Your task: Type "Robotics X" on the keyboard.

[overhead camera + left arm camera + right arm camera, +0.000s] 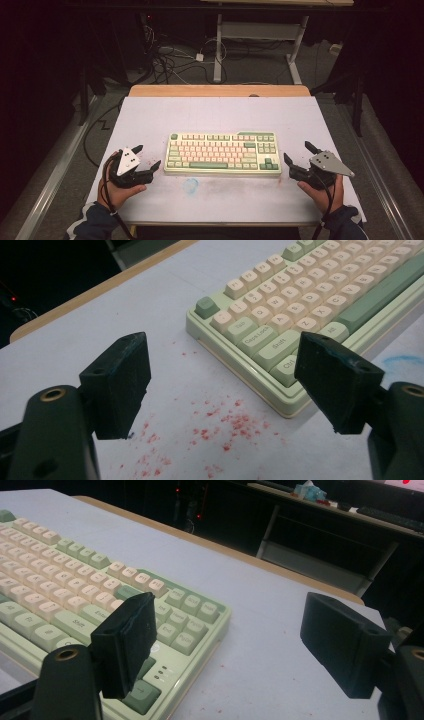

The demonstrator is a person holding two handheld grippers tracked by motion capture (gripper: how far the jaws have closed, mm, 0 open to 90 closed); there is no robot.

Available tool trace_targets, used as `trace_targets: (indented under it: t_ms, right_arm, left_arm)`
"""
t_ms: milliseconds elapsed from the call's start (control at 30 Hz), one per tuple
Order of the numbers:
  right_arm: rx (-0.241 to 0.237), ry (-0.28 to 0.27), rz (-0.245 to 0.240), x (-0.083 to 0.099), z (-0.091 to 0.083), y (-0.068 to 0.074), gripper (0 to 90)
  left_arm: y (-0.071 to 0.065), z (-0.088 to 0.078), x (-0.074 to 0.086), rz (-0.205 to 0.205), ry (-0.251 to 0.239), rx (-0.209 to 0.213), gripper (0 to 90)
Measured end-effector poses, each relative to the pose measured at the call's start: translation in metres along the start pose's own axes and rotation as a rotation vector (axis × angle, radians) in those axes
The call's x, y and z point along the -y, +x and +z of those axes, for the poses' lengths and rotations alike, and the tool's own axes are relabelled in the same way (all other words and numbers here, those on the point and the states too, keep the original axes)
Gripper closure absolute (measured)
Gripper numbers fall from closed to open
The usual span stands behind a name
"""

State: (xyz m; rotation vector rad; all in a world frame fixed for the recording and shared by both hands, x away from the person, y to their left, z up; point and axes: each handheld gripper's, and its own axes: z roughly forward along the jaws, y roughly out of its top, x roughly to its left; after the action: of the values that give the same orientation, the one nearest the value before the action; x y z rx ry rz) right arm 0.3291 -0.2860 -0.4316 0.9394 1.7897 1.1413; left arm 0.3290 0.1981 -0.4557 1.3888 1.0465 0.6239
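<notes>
A pale green keyboard (222, 152) with cream and green keys lies flat in the middle of the white table top (215, 115). My left gripper (148, 157) rests just off its left end, open, nothing between the jaws. In the left gripper view the gripper (227, 382) has its jaws apart over red specks, with the keyboard's (300, 305) near left corner ahead. My right gripper (297, 152) sits off the keyboard's right end, open and empty. In the right gripper view the gripper (240, 640) has its left jaw over the keyboard's (75, 590) right end.
Red specks (220, 425) and a blue smear (190, 185) mark the table in front of the keyboard. A wooden edge (220, 90) runs along the table's far side. Beyond it are cables (170, 60) on the floor and a desk frame (260, 35).
</notes>
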Motion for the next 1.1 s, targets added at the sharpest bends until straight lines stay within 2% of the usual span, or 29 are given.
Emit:
trace_targets:
  t_ms: [300,533,600,867,933,1100]
  right_arm:
    - [0.003,-0.001,0.001,0.000,0.001,-0.002,23.9]
    - [0.002,0.019,0.004,-0.002,-0.001,-0.005,29.1]
    - [-0.006,0.025,-0.011,-0.004,0.000,-0.007,29.1]
    - [-0.013,0.055,-0.005,-0.003,0.007,-0.007,28.6]
    - [-0.024,0.063,-0.009,-0.004,0.009,-0.006,28.6]
    - [-0.089,0.068,-0.047,-0.011,0.014,0.001,31.1]
  left_arm:
    - [0.002,0.002,0.001,0.008,0.017,-0.013,21.3]
    - [0.004,0.002,0.001,0.010,0.032,-0.020,21.3]
    - [0.005,0.002,0.001,0.005,0.029,-0.024,21.3]
    - [0.005,0.007,0.002,0.016,0.053,-0.021,21.3]
    - [0.005,0.009,0.002,0.016,0.059,-0.024,21.3]
    - [0.004,0.015,-0.003,0.021,0.060,-0.015,21.4]
